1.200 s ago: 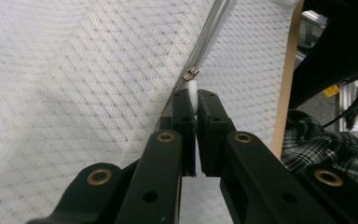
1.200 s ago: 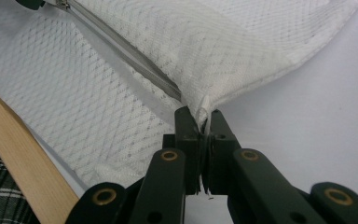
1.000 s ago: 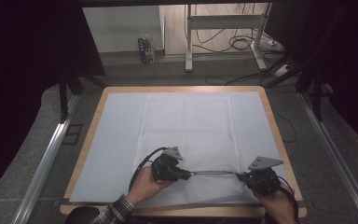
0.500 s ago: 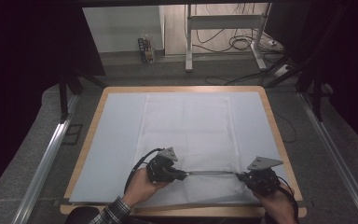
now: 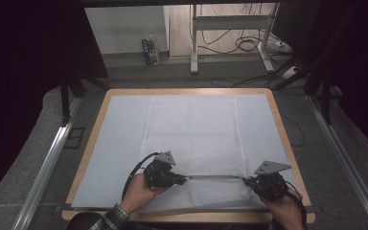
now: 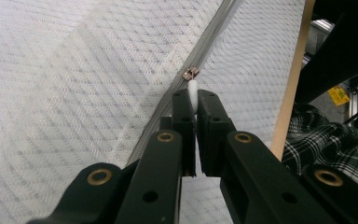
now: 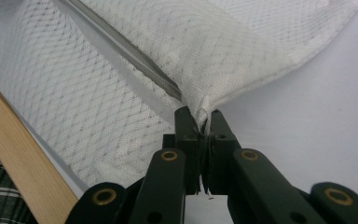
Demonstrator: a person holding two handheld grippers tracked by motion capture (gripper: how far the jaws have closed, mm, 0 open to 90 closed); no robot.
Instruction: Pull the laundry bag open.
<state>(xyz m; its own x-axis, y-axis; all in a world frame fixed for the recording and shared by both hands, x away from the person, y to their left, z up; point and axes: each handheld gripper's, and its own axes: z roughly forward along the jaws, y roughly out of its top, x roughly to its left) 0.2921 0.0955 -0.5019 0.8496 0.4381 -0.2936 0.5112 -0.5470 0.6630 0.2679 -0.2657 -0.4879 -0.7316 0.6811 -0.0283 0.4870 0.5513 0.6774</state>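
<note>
Two hand-held grippers work one white mesh laundry bag [image 5: 191, 139] spread flat on a blue-grey mat on the wooden table [image 5: 287, 143], near its front edge. The left gripper [image 6: 193, 100] has its jaws pinched narrow on the white zipper pull tab [image 6: 193, 88], with the metal slider [image 6: 191, 73] just beyond the tips; the right gripper [image 7: 204, 116] is clamped on the bag's corner [image 7: 204, 106] at the end of the zipper [image 7: 126, 51]. The risk, by the look of it: the small tab (barely a sliver between the pads) could slip free if tugged off the zipper's line, or the corner could pull out and let the mesh bunch and jam the slider. Count: one bag, one zipper, one slider, two grippers.
</note>
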